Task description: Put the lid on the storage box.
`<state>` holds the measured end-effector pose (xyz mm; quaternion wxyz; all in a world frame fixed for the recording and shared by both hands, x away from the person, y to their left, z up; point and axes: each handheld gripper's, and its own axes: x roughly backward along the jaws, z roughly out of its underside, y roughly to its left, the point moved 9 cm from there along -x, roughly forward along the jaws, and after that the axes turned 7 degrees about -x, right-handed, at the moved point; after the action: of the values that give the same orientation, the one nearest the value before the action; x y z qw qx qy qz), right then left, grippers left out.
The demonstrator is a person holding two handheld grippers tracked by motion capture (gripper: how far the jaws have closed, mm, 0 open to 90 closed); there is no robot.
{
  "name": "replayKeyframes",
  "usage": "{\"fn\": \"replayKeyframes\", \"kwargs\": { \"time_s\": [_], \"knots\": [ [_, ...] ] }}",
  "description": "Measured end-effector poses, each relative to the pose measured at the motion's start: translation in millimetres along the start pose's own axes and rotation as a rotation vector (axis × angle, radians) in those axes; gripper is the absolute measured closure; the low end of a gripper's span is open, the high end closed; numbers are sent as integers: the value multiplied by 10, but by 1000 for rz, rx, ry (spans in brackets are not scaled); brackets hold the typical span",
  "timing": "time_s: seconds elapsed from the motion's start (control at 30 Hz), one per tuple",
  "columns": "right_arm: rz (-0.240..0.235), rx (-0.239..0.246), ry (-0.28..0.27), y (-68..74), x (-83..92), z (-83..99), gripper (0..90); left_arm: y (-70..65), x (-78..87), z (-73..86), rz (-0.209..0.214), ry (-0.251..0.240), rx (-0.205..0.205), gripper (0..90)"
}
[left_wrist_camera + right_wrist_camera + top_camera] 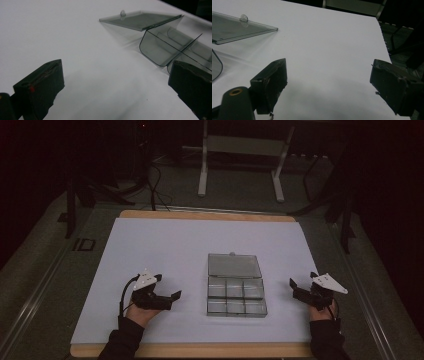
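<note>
Black two-jawed left tool (pixel 170 296) and right tool (pixel 295 287), grey plates, dark sleeves.

Clear compartment box (pixel 236 298) sits mid-sheet on the white table cover (pixel 165 245), lid (pixel 234 265) folded back flat behind it. Left gripper (pixel 167 292) rests just left of the box, jaws apart. Right gripper (pixel 301 287) rests just right of it, jaws apart. Both empty.

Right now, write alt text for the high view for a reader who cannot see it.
A clear plastic compartment box lies open on a white table mat, its lid folded flat behind six empty compartments. A person's hands hold an open left claw and an open right claw on either side of the box, neither touching it.
</note>
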<state>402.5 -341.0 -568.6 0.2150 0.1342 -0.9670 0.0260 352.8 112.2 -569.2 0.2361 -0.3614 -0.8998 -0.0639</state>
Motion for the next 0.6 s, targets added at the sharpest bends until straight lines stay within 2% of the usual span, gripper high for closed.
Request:
{"fn": "replayKeyframes", "kwargs": {
  "time_s": [0.07,0.1,0.17,0.2,0.23,0.3,0.33,0.4,0.43,0.47,0.53,0.57,0.6],
  "knots": [
    [-1,0,0,-1,-1,0,140,-16,-52,-39,6,18,3,7],
    [-2,-1,0,-1,0,0,140,-35,-77,-61,22,24,6,7],
    [-3,-1,1,-1,0,0,140,-50,-126,-106,15,40,3,7],
    [-3,-1,1,-2,1,0,140,-65,-150,-131,25,49,3,7],
    [-4,0,1,-1,0,0,140,-64,-175,-158,7,54,0,7],
    [-4,-3,1,3,0,0,140,-86,-227,-207,23,75,8,8],
    [-4,-2,2,3,0,1,140,-84,-253,-230,11,87,12,7],
    [-5,-2,2,3,-1,1,140,-110,-306,-284,23,102,13,8],
    [-5,-3,2,2,-1,1,140,-109,-329,-314,13,106,9,8],
    [-4,-3,1,1,0,0,140,-129,-354,-346,28,105,14,8],
    [-5,-3,3,3,-2,1,140,-127,-399,-404,18,112,11,8],
    [-5,-4,3,3,-2,2,140,-135,-423,-432,30,117,9,8],
    [-5,-5,3,3,-2,2,141,-127,-448,-461,18,119,8,8]
  ]
}}
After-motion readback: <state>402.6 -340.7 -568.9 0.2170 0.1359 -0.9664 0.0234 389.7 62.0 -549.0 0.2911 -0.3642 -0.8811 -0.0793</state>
